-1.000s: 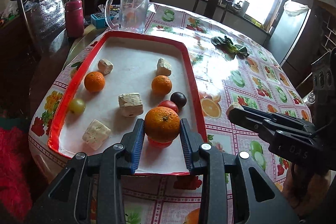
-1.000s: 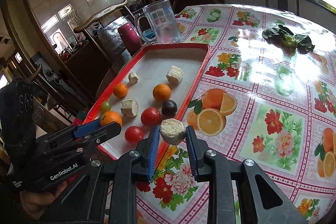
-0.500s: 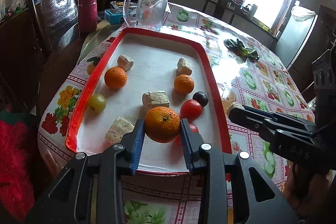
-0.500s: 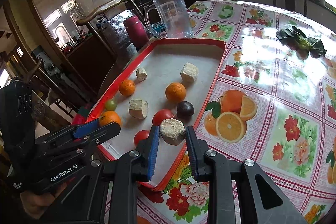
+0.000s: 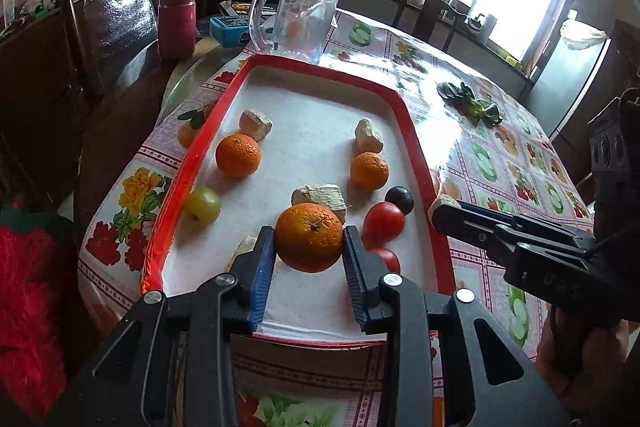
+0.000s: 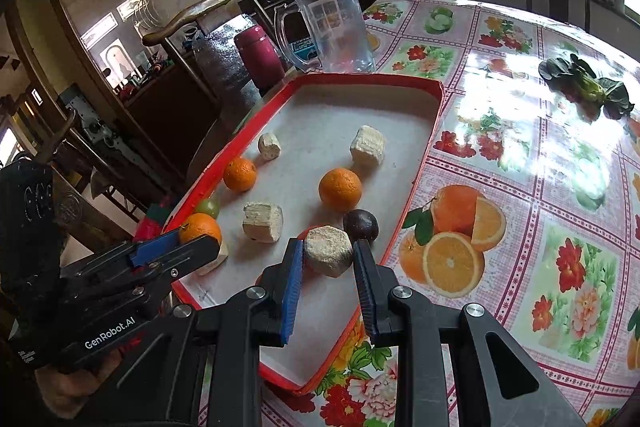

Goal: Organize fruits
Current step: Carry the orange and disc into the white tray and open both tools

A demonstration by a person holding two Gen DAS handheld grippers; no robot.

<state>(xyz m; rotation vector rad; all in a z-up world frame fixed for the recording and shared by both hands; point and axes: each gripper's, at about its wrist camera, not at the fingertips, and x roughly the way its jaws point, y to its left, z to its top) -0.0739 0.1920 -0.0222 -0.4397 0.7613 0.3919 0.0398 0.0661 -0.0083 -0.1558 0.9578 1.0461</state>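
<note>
My left gripper (image 5: pixel 309 254) is shut on an orange (image 5: pixel 309 237), held above the near part of the red-rimmed tray (image 5: pixel 188 183). My right gripper (image 6: pixel 328 267) is shut on a pale crumbly block (image 6: pixel 329 255) over the tray's near right side. On the tray lie two more oranges (image 5: pixel 238 155) (image 5: pixel 369 171), a green grape-like fruit (image 5: pixel 203 205), a red tomato (image 5: pixel 383 222), a dark plum (image 5: pixel 399 199) and several pale blocks (image 5: pixel 320 197). Another red fruit is partly hidden behind the left fingers.
A clear plastic jug (image 5: pixel 298 19) stands just past the tray's far end, with a maroon flask (image 5: pixel 177 23) and a blue box (image 5: pixel 230 25) to its left. Green leaves (image 5: pixel 470 103) lie on the flowered tablecloth at the right. A wooden chair (image 5: pixel 104 7) stands at the left.
Both grippers have shifted left over the tray, each keeping its load. The right gripper's block was over the tablecloth beside the tray and now hangs above the tray.
</note>
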